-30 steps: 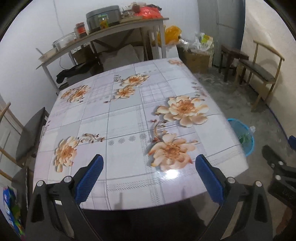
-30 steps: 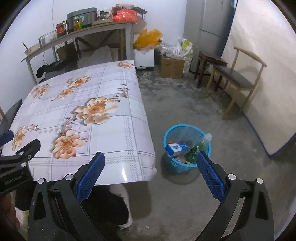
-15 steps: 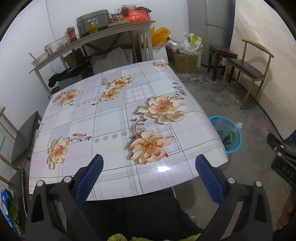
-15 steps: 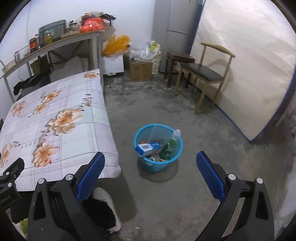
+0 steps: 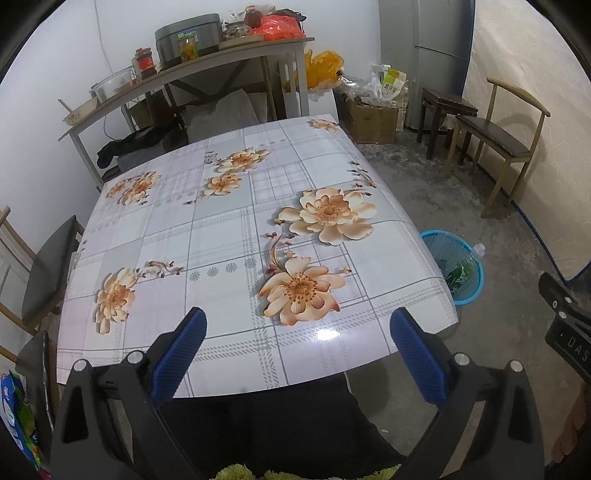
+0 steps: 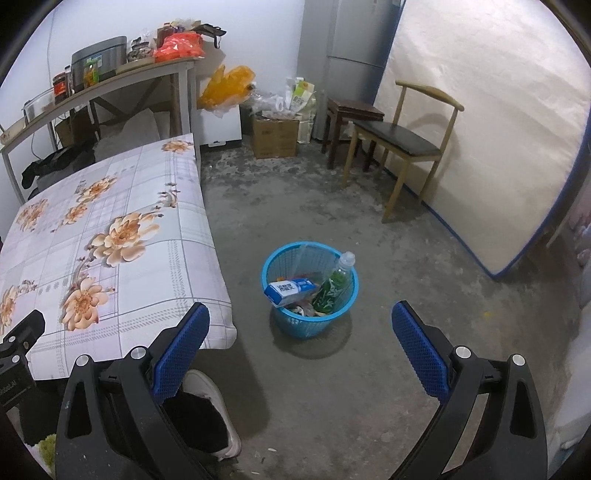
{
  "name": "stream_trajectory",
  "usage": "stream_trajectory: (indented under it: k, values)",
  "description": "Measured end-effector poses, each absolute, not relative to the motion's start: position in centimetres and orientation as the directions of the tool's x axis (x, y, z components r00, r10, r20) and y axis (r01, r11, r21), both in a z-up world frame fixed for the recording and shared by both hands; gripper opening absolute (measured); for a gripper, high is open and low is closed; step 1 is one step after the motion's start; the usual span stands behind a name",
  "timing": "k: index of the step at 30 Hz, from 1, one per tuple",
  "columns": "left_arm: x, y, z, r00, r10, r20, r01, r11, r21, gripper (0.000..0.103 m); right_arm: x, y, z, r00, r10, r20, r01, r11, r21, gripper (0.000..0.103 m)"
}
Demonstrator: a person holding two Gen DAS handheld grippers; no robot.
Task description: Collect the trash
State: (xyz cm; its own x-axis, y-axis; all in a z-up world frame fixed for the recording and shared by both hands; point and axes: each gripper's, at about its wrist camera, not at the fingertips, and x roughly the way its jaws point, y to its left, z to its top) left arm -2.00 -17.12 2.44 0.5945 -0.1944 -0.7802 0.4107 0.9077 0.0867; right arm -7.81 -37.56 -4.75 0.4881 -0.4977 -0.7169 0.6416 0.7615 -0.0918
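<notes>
Blue mesh basket (image 6: 309, 295) on the concrete floor (image 6: 332, 206), just beside the right edge of the table (image 6: 122, 236), near its front right corner; in the left wrist view only partly seen (image 5: 461, 266) behind that same edge. Inside the basket, trash: a white and blue carton (image 6: 290, 290) lying against the left wall, a green plastic bottle (image 6: 334, 284) leaning on the right wall with its cap above the rim, and some smaller scraps at the bottom, too small to name. Table covered with a glossy cloth printed with orange flowers (image 5: 325, 214) on a pale grid. Right gripper (image 6: 301, 325) held above the floor in front of the basket, blue pads (image 6: 181, 347) spread wide apart, nothing between them. Left gripper (image 5: 295, 345) held over the front edge of the table, its pads (image 5: 419, 354) also spread wide, gripping nothing. Below the right gripper, a white shoe (image 6: 218, 410) of the person on the floor. Further out, a wooden chair (image 6: 402, 136) with dark seat near the right wall, a dark stool (image 6: 351, 110) beside it, a cardboard box (image 6: 275, 136) and a yellow bag (image 6: 227, 86) toward the back wall. Behind the far edge of the table, a long shelf (image 5: 192, 66) with a grey cooker (image 5: 188, 40), jars and a red bag (image 5: 277, 27).
</notes>
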Motion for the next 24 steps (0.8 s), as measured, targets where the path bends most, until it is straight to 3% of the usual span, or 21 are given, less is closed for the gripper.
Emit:
stream_trajectory:
  k: [24]
  values:
    - [-1.7,-16.95,2.21,0.586,-0.196,-0.786,0.406,0.911,0.075,0.097,-7.63,-37.58,-5.01,0.487,-0.494,-0.72,0.644,0.76,-0.086,0.095]
